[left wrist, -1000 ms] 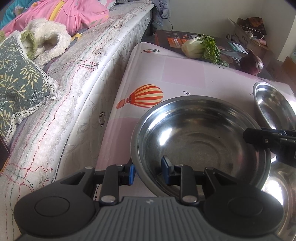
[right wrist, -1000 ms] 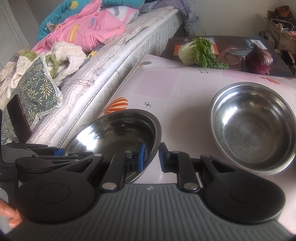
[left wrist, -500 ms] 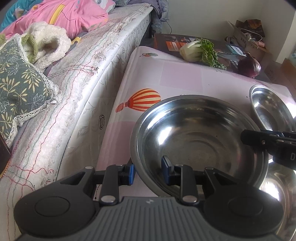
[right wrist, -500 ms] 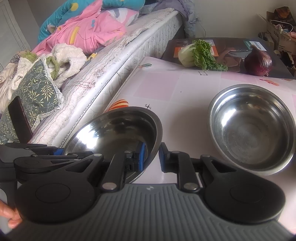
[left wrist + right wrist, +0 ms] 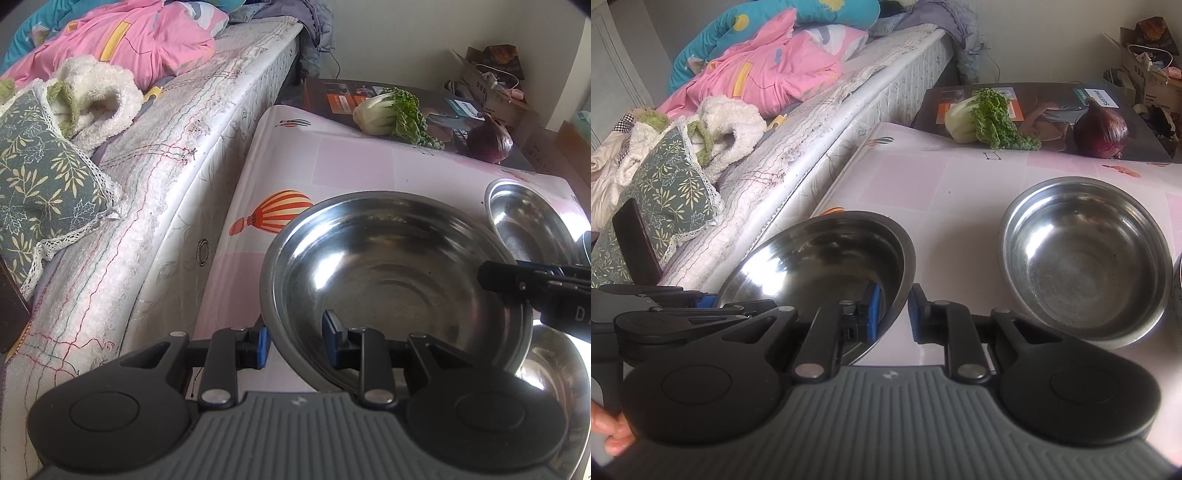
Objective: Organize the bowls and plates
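Cabbage (image 5: 988, 118), onion (image 5: 1100, 129) beyond second bowl (image 5: 1084, 258), third bowl (image 5: 554, 373) perhaps underneath

- Your left gripper (image 5: 294, 343) is clamping the near rim of the large steel bowl (image 5: 391, 280), one blue pad outside, one inside.
- Your right gripper (image 5: 535, 288) is reaching over that bowl's right rim.
- A second bowl (image 5: 517, 218) is sitting just behind-right of the large bowl; a third (image 5: 554, 373) is lying partly under it.
- The cabbage (image 5: 391, 112) and red onion (image 5: 489, 142) are lying well beyond the large bowl.

Cabbage (image 5: 982, 118); red onion (image 5: 1100, 129); mattress (image 5: 812, 147) alongside
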